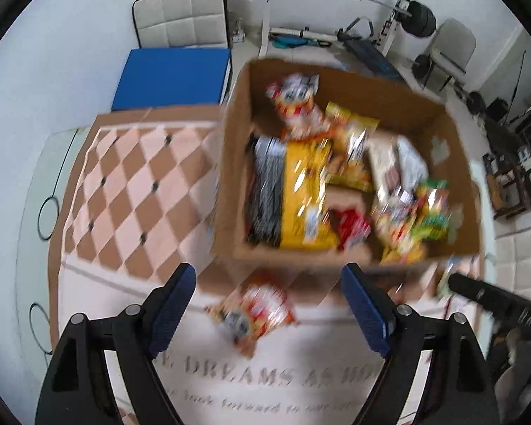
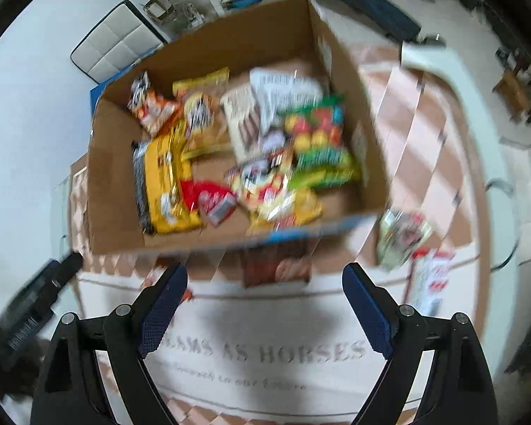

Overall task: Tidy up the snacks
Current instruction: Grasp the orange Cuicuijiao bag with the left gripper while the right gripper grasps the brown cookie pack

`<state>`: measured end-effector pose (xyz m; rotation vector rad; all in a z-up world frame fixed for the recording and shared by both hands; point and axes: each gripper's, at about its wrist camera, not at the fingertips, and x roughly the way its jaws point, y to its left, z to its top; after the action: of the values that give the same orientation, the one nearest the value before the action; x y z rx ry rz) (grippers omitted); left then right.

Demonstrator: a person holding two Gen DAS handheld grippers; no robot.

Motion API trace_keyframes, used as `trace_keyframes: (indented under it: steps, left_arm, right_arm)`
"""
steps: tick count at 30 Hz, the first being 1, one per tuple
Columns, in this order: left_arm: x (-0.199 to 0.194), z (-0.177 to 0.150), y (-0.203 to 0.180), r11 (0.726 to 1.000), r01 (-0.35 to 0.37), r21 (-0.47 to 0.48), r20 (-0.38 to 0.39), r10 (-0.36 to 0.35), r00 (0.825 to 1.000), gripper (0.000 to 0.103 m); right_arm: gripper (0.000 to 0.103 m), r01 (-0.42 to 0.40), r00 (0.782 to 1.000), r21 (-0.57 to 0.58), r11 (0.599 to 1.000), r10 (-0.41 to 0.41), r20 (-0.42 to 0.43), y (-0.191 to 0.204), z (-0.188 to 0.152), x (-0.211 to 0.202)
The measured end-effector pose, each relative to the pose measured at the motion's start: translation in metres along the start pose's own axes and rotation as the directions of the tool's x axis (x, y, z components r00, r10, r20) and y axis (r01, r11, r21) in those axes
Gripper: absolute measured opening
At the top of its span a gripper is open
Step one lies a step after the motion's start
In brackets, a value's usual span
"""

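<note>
Hovering both claws, left and right, wide apart and empty before the cardboard box of snacks; one blurred packet, maybe crackers, lies just outside it.

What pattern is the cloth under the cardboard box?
The cloth has a brown and pale pink diamond check with small dark dots, clearest in the left wrist view.

An open cardboard box sits on the table, filled with mixed snack packets. An orange packet lies outside, just beside its near wall.
</note>
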<state>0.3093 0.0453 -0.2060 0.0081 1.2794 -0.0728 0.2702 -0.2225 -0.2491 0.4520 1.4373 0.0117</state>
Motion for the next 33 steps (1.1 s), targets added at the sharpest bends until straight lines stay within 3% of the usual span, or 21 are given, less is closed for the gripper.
trace_keyframes:
  steps: [6, 11, 14, 16, 18, 22, 26, 29, 32, 33]
  left_arm:
    - [0.049, -0.038, 0.016, 0.999, -0.034, 0.026, -0.109, 0.037, 0.993, 0.084]
    - [0.086, -0.047, 0.012, 0.995, -0.011, 0.102, -0.112, 0.022, 0.993, 0.084]
    - [0.103, -0.049, 0.0, 0.981, -0.017, 0.196, -0.109, 0.039, 0.993, 0.084]
    - [0.11, -0.051, -0.006, 0.971, -0.003, 0.239, -0.116, 0.032, 0.993, 0.084]
    - [0.116, -0.054, -0.012, 0.961, -0.007, 0.277, -0.123, 0.042, 0.992, 0.084]
    - [0.125, -0.058, -0.025, 0.94, -0.002, 0.343, -0.137, 0.053, 0.989, 0.084]
    - [0.134, -0.062, -0.038, 0.929, 0.018, 0.37, -0.156, 0.043, 0.987, 0.084]
    - [0.136, -0.066, -0.043, 0.933, 0.055, 0.355, -0.166, 0.006, 0.986, 0.084]
    - [0.134, -0.073, -0.043, 0.939, 0.085, 0.334, -0.177, -0.027, 0.984, 0.084]
    - [0.132, -0.076, -0.043, 0.939, 0.092, 0.33, -0.176, -0.035, 0.984, 0.084]
  right_arm:
    - [0.092, -0.085, 0.994, 0.087, 0.993, 0.09, -0.054, -0.03, -0.029, 0.056]
    - [0.088, -0.091, 0.996, 0.1, 0.991, 0.093, -0.016, -0.042, -0.028, 0.094]
    - [0.082, -0.103, 0.994, 0.066, 0.993, 0.104, -0.018, -0.04, -0.032, 0.108]
    - [0.081, -0.18, 0.981, 0.017, 0.983, 0.181, -0.072, -0.031, -0.038, 0.114]
    - [0.081, -0.215, 0.973, -0.052, 0.975, 0.209, -0.101, -0.019, -0.046, 0.11]
    - [0.081, -0.093, 0.996, -0.12, 0.988, 0.092, -0.008, -0.016, -0.045, 0.096]
    - [0.081, -0.072, 0.997, -0.122, 0.99, 0.072, -0.003, -0.018, -0.03, 0.117]
    - [0.081, -0.155, 0.987, -0.188, 0.97, 0.147, -0.057, -0.008, -0.033, 0.131]
    - [0.081, -0.272, 0.96, -0.225, 0.936, 0.246, -0.136, 0.003, -0.046, 0.128]
    - [0.081, -0.275, 0.959, -0.238, 0.932, 0.248, -0.137, 0.005, -0.048, 0.124]
